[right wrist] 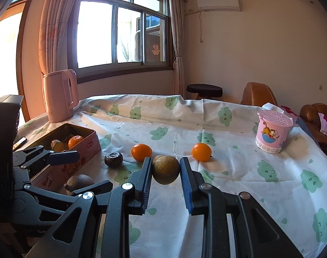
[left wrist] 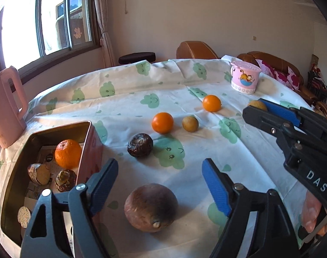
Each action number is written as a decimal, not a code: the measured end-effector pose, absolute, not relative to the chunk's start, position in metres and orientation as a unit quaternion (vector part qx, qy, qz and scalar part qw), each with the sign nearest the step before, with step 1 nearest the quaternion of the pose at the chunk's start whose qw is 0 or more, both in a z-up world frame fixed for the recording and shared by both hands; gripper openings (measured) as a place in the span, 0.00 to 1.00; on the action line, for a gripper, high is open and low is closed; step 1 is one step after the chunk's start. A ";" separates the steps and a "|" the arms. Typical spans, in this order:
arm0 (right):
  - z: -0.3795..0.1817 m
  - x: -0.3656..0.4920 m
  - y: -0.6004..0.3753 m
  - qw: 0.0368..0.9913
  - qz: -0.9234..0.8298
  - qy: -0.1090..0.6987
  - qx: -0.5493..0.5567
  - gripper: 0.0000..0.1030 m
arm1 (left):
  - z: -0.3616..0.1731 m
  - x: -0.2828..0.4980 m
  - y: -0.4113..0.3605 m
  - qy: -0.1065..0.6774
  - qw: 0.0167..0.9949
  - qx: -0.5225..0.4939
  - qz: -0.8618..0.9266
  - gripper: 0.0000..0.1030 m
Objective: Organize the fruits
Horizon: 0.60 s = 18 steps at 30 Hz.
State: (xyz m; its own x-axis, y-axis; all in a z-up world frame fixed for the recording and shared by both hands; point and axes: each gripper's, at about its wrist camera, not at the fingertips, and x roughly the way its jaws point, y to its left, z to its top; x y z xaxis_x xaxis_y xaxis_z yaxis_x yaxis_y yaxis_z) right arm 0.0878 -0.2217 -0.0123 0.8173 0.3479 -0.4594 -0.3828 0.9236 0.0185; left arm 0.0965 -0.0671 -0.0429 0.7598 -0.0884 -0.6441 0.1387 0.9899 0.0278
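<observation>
My left gripper [left wrist: 160, 163] is open over the tablecloth, and a large brown round fruit [left wrist: 150, 207] lies on the cloth between its blue pads [left wrist: 215, 189], touched by neither. My right gripper [right wrist: 166, 161] is shut on a yellow-brown fruit [right wrist: 166, 168], lifted a little off the table. To the left stands a pink tin box [left wrist: 90, 142] holding an orange [left wrist: 68, 153] and some brown fruit pieces [left wrist: 39, 173]. Loose on the cloth are two oranges [left wrist: 162, 122] [left wrist: 211, 103], a small yellow fruit [left wrist: 190, 124] and a dark wrinkled fruit [left wrist: 140, 145].
A pink kettle [right wrist: 60, 96] stands at the table's far left corner behind the tin. A pink cartoon cup [right wrist: 273, 134] sits at the far right. Brown sofas [right wrist: 258, 94] and a dark stool [right wrist: 204, 89] lie beyond the table's far edge.
</observation>
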 end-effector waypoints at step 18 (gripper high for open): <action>-0.013 0.088 -0.222 0.951 0.199 0.235 -0.035 0.27 | -0.057 0.093 -0.059 0.392 0.917 0.048 -0.053 0.59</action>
State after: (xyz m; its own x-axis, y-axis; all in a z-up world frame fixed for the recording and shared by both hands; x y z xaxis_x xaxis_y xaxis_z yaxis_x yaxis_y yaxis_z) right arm 0.0881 -0.2218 -0.0131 0.8110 0.3613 -0.4601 -0.3943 0.9186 0.0263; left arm 0.0929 -0.0592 -0.0567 0.6866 -0.0594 -0.7246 0.1345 0.9898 0.0463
